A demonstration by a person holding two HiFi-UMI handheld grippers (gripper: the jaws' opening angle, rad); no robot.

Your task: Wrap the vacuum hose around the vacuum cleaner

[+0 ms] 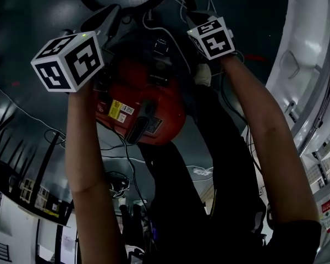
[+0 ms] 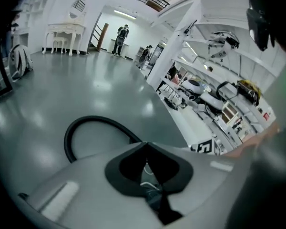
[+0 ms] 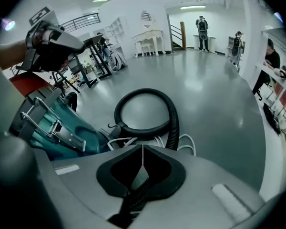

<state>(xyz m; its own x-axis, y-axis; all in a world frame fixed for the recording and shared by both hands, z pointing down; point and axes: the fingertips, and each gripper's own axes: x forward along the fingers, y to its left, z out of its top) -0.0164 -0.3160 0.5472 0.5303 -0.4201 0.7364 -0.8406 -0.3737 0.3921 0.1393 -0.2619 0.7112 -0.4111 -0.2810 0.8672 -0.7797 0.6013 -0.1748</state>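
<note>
Jaws (closed) of the right gripper cover part of the hose.

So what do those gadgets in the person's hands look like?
Both are smooth grey shells with a dark-lined notch around the jaws: left gripper, right gripper. Each carries a white cube with black square markers. Forearms are bare; a dark short sleeve shows on the right.
</note>
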